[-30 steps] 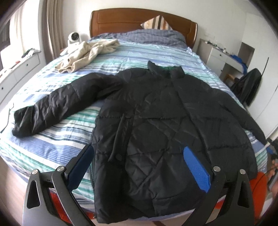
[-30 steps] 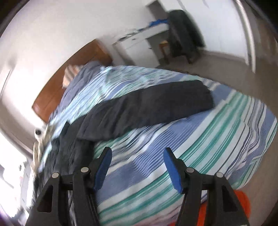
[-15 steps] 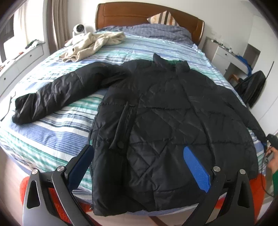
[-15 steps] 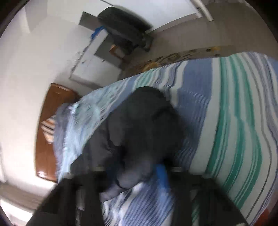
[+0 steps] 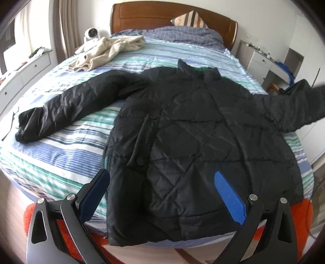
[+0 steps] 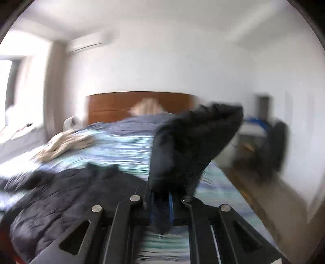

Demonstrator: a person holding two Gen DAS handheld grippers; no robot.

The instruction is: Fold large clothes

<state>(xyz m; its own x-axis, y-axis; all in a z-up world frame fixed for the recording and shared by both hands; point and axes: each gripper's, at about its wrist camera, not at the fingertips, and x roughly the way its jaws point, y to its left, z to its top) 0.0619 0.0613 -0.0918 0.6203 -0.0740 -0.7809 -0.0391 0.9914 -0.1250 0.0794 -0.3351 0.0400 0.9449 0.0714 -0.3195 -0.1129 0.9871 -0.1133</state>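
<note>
A black quilted jacket [image 5: 203,134] lies face up on the striped bed [image 5: 50,162], collar toward the headboard. Its one sleeve [image 5: 67,109] is stretched flat to the left. My left gripper [image 5: 162,188] is open and empty, hovering over the jacket's hem at the bed's foot. My right gripper [image 6: 161,203] is shut on the other sleeve [image 6: 191,146] near its cuff and holds it raised off the bed. That raised sleeve also shows at the right edge of the left wrist view [image 5: 294,107]. The jacket body [image 6: 67,195] lies to the right gripper's left.
A beige garment [image 5: 107,52] lies crumpled near the bed's far left. A wooden headboard [image 5: 172,18] and a pillow [image 5: 189,19] stand behind. White drawers [image 5: 24,73] run along the left, a white desk [image 5: 262,61] on the right. An orange rug [image 5: 30,215] lies at the bed's foot.
My right gripper has closed on the right sleeve's cuff and lifted it off the bed, swinging toward the headboard. My left gripper has stayed open over the hem.
</note>
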